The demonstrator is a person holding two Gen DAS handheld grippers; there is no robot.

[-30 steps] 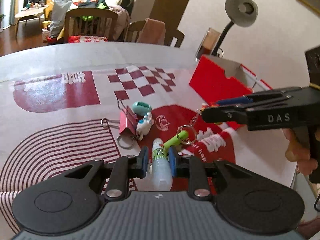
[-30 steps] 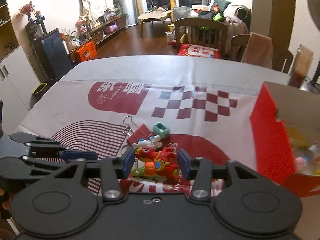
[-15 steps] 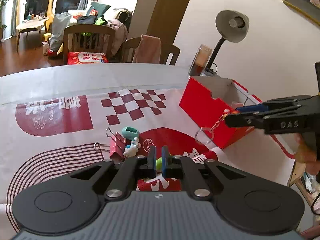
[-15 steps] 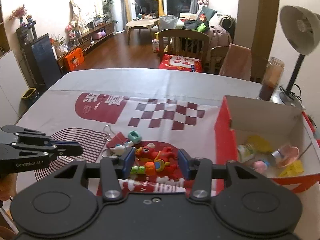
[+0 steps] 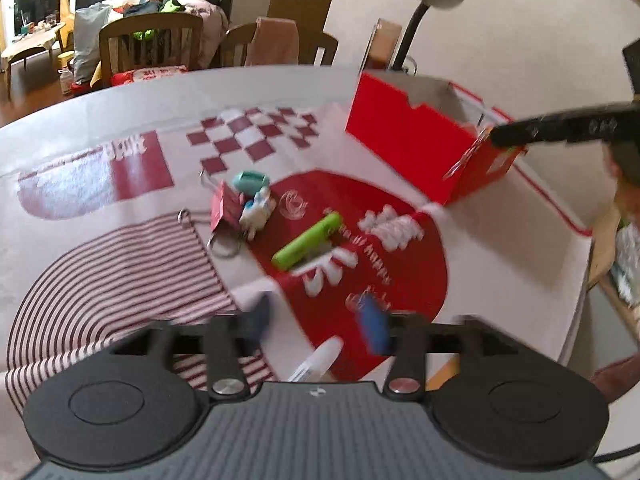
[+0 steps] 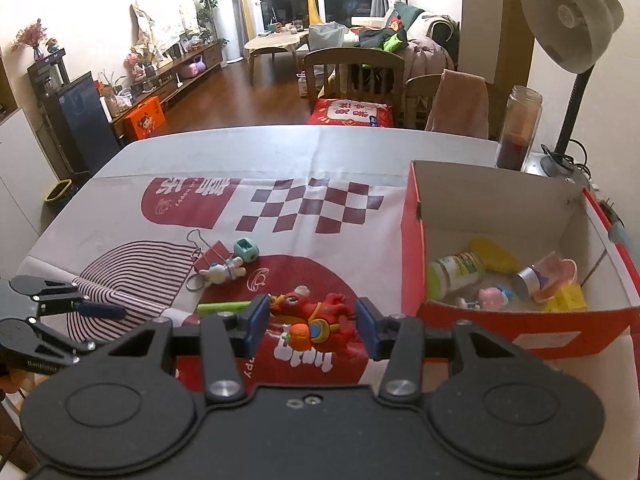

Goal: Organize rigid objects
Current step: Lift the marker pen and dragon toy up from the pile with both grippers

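A red box [image 6: 516,332] at 3 o'clock is seen holding a bottle [image 6: 456,274] and small toys. The right gripper [image 6: 312,326] is clamped on a red toy [image 6: 316,316]; the left gripper's [image 5: 318,322] jaws are opening over a blurred white tube [image 5: 318,360], not pressed.

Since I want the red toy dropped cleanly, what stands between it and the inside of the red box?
Only the box's near left wall lies between the red toy, clamped in the right tongs, and the open inside of the red box. The top is open; items already lie on its floor.
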